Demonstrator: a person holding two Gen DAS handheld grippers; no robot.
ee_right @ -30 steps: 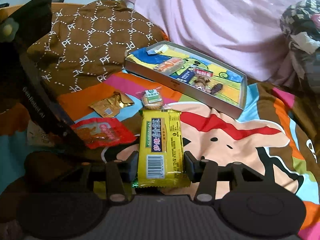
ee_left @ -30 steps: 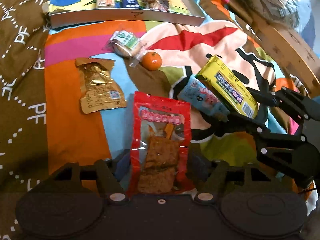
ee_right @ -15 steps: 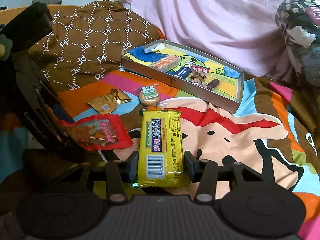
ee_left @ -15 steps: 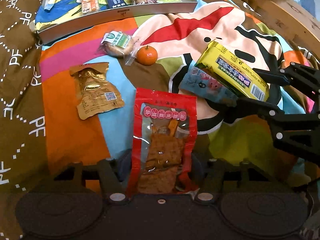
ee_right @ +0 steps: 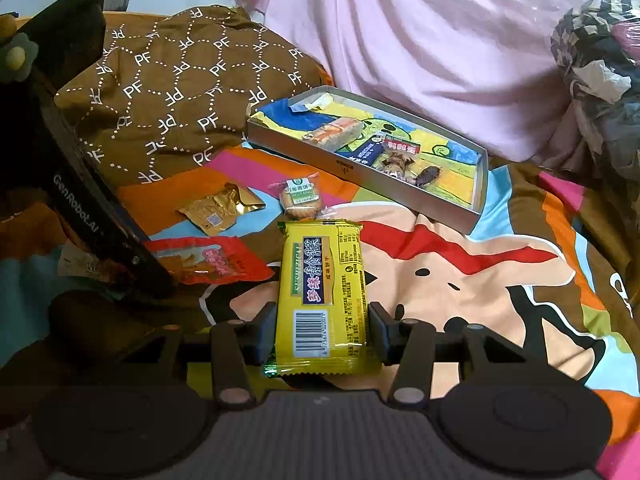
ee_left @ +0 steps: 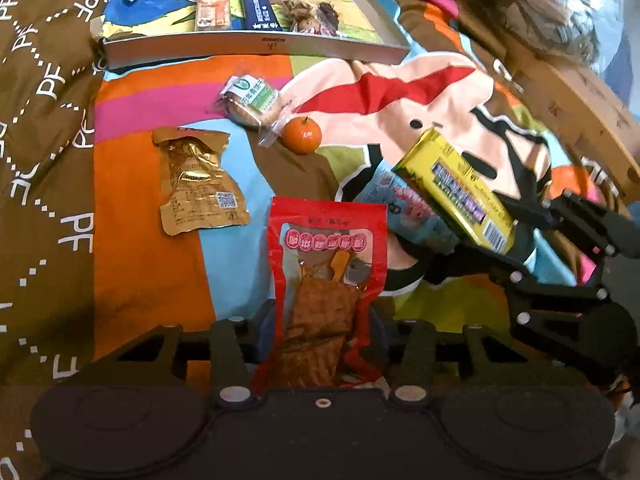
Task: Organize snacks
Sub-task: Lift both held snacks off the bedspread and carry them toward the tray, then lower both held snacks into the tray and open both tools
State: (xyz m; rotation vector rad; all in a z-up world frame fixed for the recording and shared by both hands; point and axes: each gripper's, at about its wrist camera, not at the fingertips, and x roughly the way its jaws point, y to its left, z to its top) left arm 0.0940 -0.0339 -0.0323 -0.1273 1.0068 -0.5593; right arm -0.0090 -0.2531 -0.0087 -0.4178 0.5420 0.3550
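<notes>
A red snack packet point(ee_left: 324, 280) lies lengthwise between the fingers of my left gripper point(ee_left: 322, 332). The jaws are closing, the pads press its two long edges, and its lower part is crumpled. The same red packet point(ee_right: 216, 260) shows beside the left gripper's dark body point(ee_right: 80, 200). My right gripper point(ee_right: 322, 336) is shut on a yellow biscuit packet point(ee_right: 322, 292), held above the bedspread. From the left wrist view, that yellow packet point(ee_left: 452, 192) hangs over a blue and pink packet point(ee_left: 404, 208). A grey tray point(ee_left: 256, 46) point(ee_right: 360, 168) farther back holds several snacks.
On the colourful bedspread lie a gold packet point(ee_left: 196, 184), a wrapped round biscuit point(ee_left: 252, 100) and a small mandarin point(ee_left: 302, 135). A brown patterned pillow point(ee_right: 172, 92) lies left of the tray, a pink sheet point(ee_right: 420, 40) behind it. A wooden bed edge point(ee_left: 568, 100) runs on the right.
The left gripper's fingers have drawn in onto the red packet, which now looks narrower and creased. The right gripper has kept still with the yellow packet.
</notes>
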